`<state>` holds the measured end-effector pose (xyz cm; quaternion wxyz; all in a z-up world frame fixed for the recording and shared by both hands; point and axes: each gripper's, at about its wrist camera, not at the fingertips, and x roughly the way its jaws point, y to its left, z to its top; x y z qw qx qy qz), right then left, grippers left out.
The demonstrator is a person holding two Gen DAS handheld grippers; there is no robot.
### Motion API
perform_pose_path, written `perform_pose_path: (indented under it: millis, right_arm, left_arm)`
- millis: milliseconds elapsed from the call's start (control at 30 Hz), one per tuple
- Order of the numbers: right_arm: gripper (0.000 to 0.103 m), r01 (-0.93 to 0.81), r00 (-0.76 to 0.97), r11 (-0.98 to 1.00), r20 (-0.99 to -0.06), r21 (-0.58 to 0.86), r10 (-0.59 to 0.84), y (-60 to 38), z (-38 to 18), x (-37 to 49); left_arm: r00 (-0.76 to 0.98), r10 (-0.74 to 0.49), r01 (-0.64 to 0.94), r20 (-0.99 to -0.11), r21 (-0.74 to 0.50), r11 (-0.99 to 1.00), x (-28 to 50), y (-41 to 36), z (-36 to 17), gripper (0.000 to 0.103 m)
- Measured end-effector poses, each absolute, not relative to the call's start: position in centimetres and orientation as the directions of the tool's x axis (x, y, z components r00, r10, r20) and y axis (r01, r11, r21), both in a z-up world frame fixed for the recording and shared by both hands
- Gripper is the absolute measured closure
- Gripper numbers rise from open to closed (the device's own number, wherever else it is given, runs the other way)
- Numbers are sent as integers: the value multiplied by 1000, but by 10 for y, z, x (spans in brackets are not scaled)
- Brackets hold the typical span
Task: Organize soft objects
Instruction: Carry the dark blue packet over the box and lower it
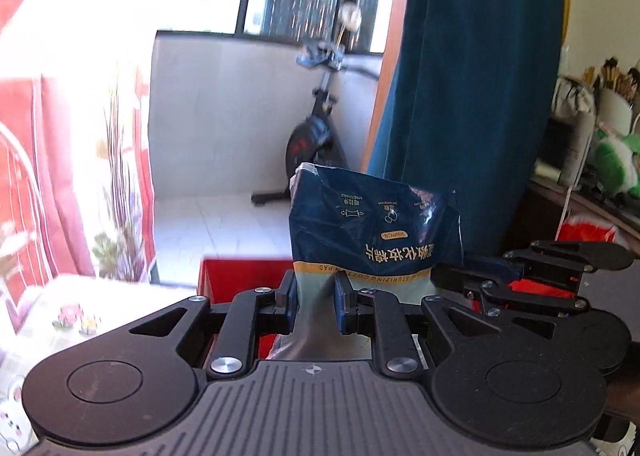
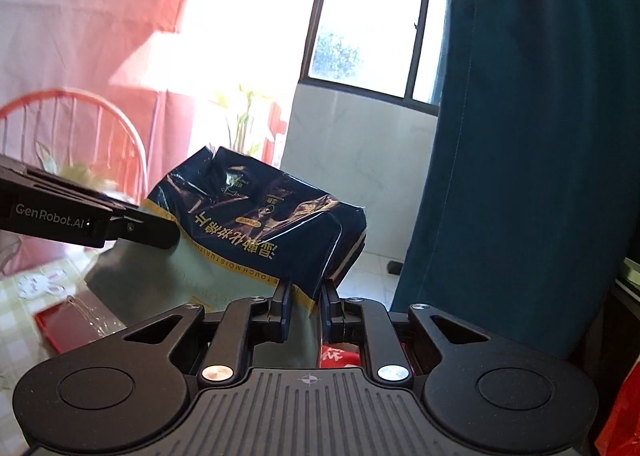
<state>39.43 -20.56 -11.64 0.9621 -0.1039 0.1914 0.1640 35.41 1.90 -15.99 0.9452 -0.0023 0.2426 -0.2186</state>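
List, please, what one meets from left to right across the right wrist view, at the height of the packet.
Red chair → left gripper → cotton pad packet → blue curtain.

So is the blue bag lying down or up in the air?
In the air: the left gripper and right gripper each pinch the blue bag.

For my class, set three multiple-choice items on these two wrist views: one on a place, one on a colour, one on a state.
1. The exercise bike stands:
A. on the tiled floor under the window
B. on a table
C. in a red box

2. The curtain right of the window is:
A. yellow
B. teal
C. white

3. The cotton pad pack is:
A. lying flat, untouched
B. pinched by both grippers
C. torn in half

Key: A, it stands beyond the doorway; B, teal cloth; B, left gripper and right gripper both pinch it.
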Motion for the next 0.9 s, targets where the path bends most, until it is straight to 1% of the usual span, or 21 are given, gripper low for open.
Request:
perform_pose_path:
  millis: [133,200,267,467,667,767,833,900]
  right_arm:
    - [89,-380,822,919,-495,-110,281,-204,-135,402]
    - [89,-396,782,915,-550,-75,293,-204,-144,406]
    - [89,-401,746,916,-591,-31,307,-203,-150,410]
    - [90,-373,672,923,-658,98,341,-208,-157,420]
    - [91,-352,626,927,-705,126,333,-203,-170,428]
    - [91,-366,630,923,-697,122,342,-202,-170,426]
    - [91,-379,649,919,-675,111,350,-204,-166,421]
    - [86,-368,668,923,-657,117,350,-210,-162,415]
  left_arm:
    - [714,-395,402,-579,-124,907,366,15,-180,83]
    - [667,-364,385,-651,-118,915,373,10,-188,83]
    - [646,-332,374,-688,-94,923,376,7,-192,83]
    - [614,-290,372,-735,-55,927,389,0,-193,82]
    - [609,-231,346,-759,-8,938,396,-6,-202,82]
    - [620,-226,346,-751,3,938,393,-7,-197,81]
    - [635,-231,347,-737,4,938,386,-7,-192,74]
    - [651,-239,340,-721,-4,940,382,-2,-187,52]
